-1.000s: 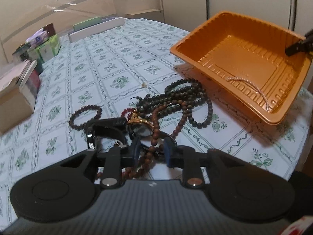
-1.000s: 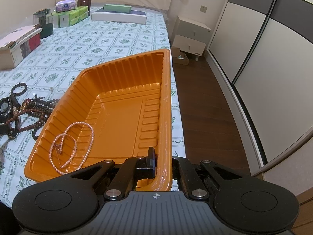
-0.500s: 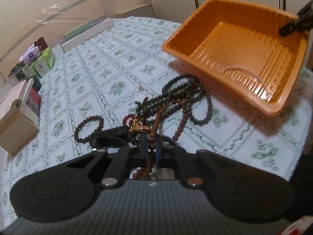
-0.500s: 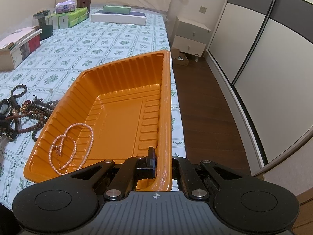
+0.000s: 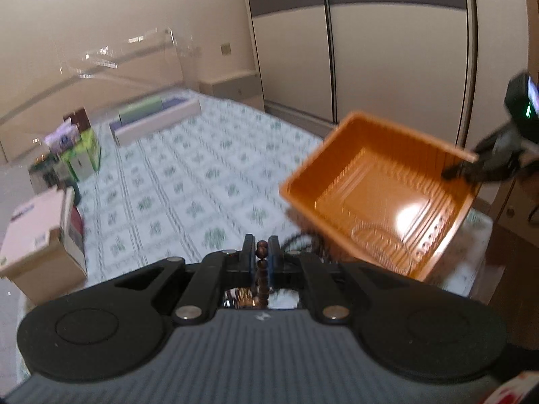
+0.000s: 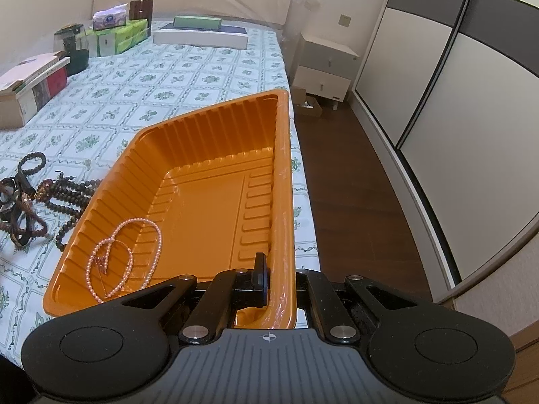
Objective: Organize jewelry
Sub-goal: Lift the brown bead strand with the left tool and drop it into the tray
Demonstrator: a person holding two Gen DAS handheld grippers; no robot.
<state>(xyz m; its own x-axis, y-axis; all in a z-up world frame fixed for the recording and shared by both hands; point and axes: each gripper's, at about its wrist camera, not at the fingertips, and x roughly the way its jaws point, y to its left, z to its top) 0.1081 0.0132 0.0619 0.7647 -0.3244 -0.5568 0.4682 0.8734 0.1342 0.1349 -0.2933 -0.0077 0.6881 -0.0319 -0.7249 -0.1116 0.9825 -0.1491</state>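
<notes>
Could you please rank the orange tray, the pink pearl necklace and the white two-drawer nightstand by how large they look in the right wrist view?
1. orange tray, by far the largest.
2 and 3. pink pearl necklace and white nightstand look similar; the nightstand is much farther away, so I won't rank them.

One orange tray (image 6: 215, 181) sits on the bed (image 6: 188, 67). One pink pearl necklace (image 6: 124, 256) lies in it. Beside the tray is a tangle of dark bead strands (image 6: 67, 198); their number cannot be told, though one small dark bead bracelet (image 6: 32, 161) lies apart. One brown bead strand (image 5: 262, 269) shows in the left wrist view. Two tools appear: the left tool (image 5: 262, 252) and the right tool (image 6: 274, 274). One bedside cabinet (image 6: 325, 70) stands by the bed.
</notes>
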